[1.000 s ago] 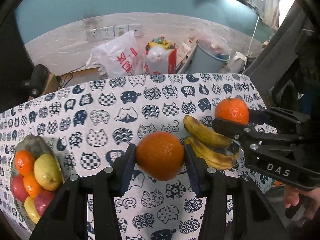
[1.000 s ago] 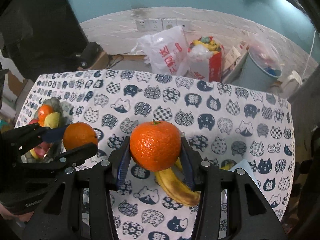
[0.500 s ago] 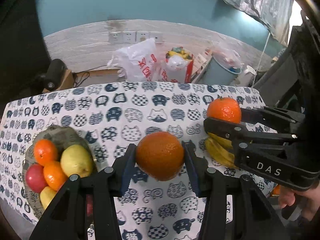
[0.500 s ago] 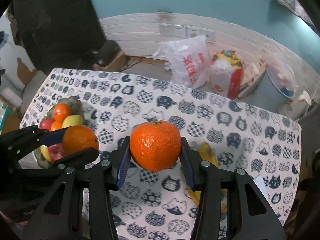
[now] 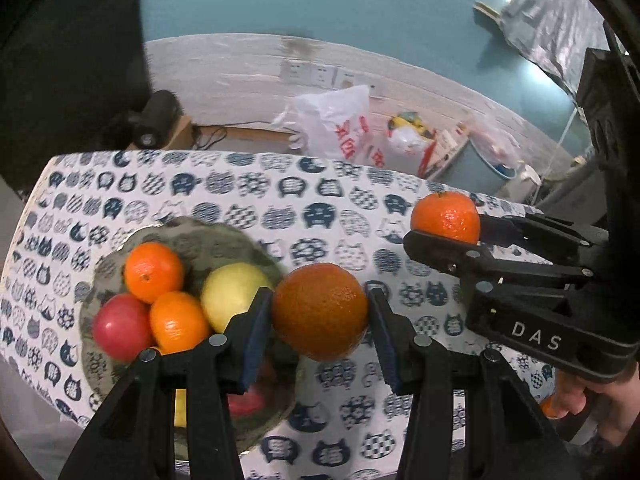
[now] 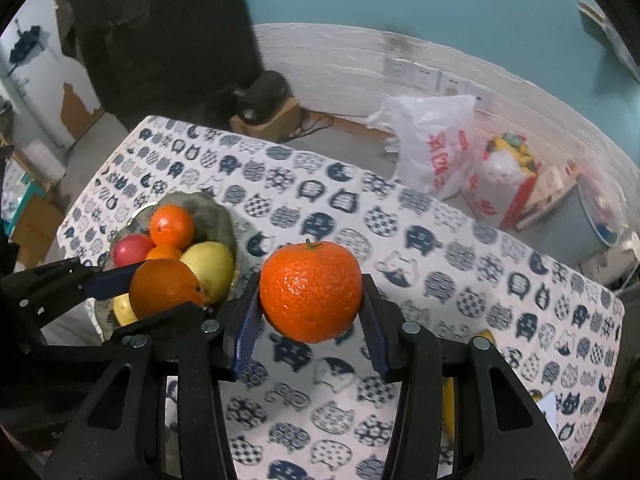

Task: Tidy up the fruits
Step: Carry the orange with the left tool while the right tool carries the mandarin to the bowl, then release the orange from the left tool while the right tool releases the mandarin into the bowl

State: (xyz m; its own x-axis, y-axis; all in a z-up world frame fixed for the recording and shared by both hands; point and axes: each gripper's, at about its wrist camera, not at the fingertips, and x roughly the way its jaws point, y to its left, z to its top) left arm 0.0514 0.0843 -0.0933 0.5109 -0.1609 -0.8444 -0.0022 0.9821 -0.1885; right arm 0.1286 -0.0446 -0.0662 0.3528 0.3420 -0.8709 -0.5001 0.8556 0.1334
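Observation:
My left gripper [image 5: 320,312] is shut on a dull orange [image 5: 320,312], held in the air just right of the grey fruit bowl [image 5: 224,240]. The bowl holds two small oranges [image 5: 154,272], a red apple [image 5: 122,332] and a yellow pear [image 5: 234,300]. My right gripper [image 6: 310,292] is shut on a bright orange with a green stem [image 6: 310,292], above the cat-print cloth to the right of the bowl [image 6: 218,216]. In the right wrist view the left gripper [image 6: 166,288] and its orange [image 6: 166,288] hang over the bowl's near edge. A banana [image 6: 486,336] peeks out behind the right finger.
The table wears a white cloth with dark cat faces [image 6: 440,240]. Beyond its far edge on the floor stand a white plastic bag [image 6: 436,144], a red box [image 6: 508,184], a blue bucket [image 5: 492,164] and a black speaker [image 6: 260,96]. A hand [image 5: 584,404] grips the right tool.
Both grippers have carried their oranges leftward across the table toward the bowl. The bowl now lies close under the left gripper, and the bananas have dropped behind to the right.

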